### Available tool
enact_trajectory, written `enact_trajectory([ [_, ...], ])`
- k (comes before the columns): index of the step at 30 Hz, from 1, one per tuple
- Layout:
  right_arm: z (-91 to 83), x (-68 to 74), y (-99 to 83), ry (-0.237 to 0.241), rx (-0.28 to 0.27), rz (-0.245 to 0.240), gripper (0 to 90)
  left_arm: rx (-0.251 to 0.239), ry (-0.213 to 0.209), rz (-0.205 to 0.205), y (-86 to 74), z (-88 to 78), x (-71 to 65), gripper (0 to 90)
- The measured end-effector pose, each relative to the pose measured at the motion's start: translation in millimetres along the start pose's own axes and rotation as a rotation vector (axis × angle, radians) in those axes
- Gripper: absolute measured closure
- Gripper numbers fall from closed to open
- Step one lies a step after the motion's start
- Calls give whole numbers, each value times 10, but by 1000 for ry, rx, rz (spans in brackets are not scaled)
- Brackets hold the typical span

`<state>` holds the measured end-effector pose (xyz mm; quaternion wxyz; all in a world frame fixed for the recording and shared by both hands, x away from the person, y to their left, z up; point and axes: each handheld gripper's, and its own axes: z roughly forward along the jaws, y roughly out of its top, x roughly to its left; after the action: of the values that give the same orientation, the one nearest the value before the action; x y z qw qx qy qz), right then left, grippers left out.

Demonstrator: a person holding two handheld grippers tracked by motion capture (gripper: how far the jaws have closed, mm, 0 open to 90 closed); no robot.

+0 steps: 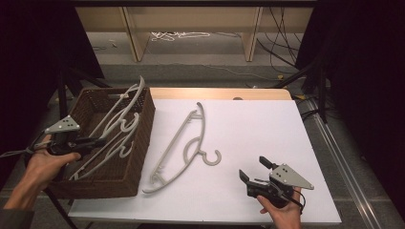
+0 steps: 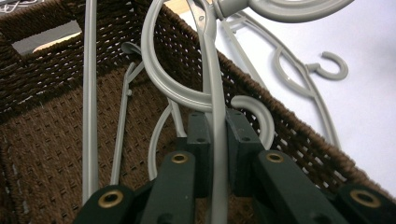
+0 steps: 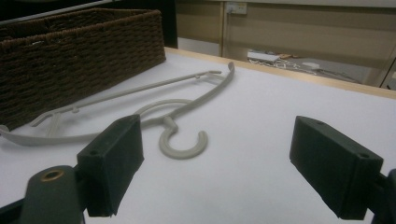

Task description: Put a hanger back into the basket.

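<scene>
left tool (image 2: 217,140) clamping hanger (image 2: 212,84), lower end cut off

Light falls from above on my white table (image 1: 248,129), which is bright and nearly shadowless; both sides are black. My left tongs' (image 2: 215,140) jaws are blurred up close. Beyond my right tongs (image 3: 215,163), the background softens.

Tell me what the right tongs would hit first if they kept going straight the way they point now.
Probably the hook of the grey hanger lying on the white table. The open right tongs aim at it, though a slightly raised path might pass above.
</scene>
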<state>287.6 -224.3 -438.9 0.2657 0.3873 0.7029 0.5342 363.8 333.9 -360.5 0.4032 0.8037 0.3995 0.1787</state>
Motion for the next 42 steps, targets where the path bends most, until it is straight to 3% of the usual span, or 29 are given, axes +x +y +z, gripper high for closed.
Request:
enact_trajectory([
  [5,4,-9,-1,0,-1,-1,183,27,16,5,-61,17,63,814],
  [12,1,-10,-2,-7,9,-8,183,40,5,10,-159,2,155,815],
  [17,13,-4,-7,-11,4,-6,183,67,-1,27,-179,16,155,814],
  [32,15,-6,-8,0,12,7,183,73,-17,63,-228,-66,174,815],
  [33,22,-6,-12,-3,5,1,183,78,-25,58,-231,-62,170,815],
  [36,23,-7,-15,-3,5,-1,183,137,-35,109,-229,-40,206,814],
  [38,17,-6,-9,0,12,6,184,155,-16,86,-241,7,218,814],
  [39,25,-6,-13,-3,5,0,183,173,-15,93,-239,26,230,814],
  [42,33,-4,-17,1,2,1,183,175,-16,73,-236,83,221,814],
])
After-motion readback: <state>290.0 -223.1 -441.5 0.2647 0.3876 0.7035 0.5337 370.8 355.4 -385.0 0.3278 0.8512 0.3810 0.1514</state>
